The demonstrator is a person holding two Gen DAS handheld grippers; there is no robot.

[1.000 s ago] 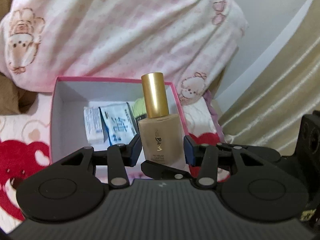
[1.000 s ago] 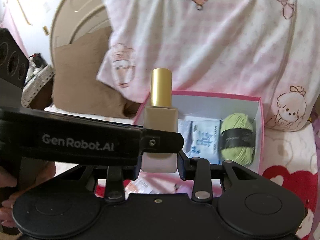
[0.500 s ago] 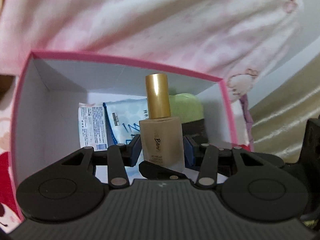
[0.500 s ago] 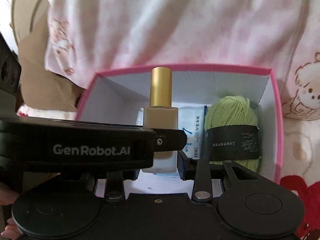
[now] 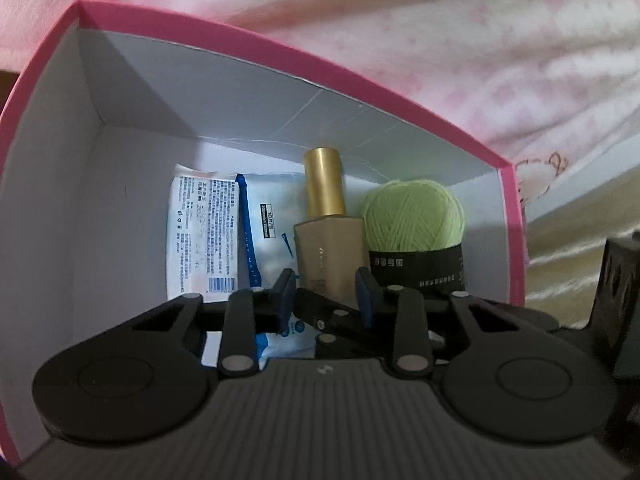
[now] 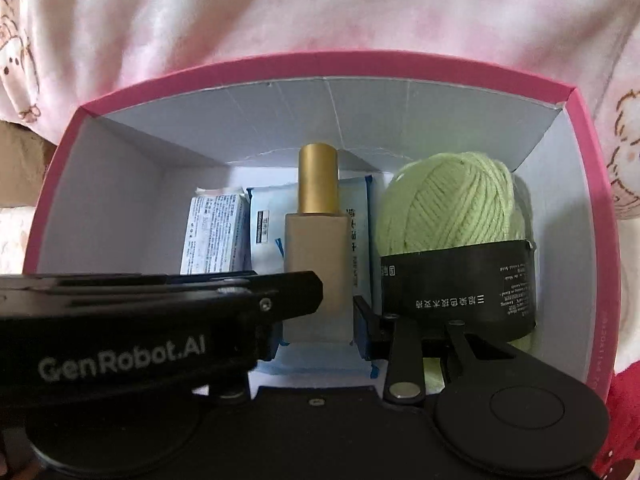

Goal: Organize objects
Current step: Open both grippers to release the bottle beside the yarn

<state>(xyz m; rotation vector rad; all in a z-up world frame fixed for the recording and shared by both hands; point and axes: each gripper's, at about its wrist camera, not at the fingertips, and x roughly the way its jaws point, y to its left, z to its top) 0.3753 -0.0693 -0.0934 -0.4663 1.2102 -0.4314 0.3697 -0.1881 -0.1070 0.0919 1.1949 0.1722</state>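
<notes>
A beige foundation bottle (image 5: 328,256) (image 6: 316,264) with a gold cap stands upright inside the pink box (image 5: 280,46) (image 6: 320,64), low between the wipes packets and the yarn. My left gripper (image 5: 325,296) has its jaws closing, and its blue pads sit against the bottle's sides. My right gripper (image 6: 318,332) is shut on the bottle's lower body. The left gripper's black finger (image 6: 296,288) crosses in front of the bottle and hides the right gripper's left pad. The bottle's base is hidden in both views.
A green yarn ball (image 5: 414,216) (image 6: 452,208) with a black band lies right of the bottle. Two wipes packets (image 5: 202,236) (image 6: 212,236) lie to its left. A pink-and-white blanket (image 5: 440,40) bunches behind the box. A beige curtain (image 5: 580,248) hangs at the right.
Both grippers have sunk with the bottle from above the box down into it. The box walls now fill both views. The left gripper's fingers stand closer together than before.
</notes>
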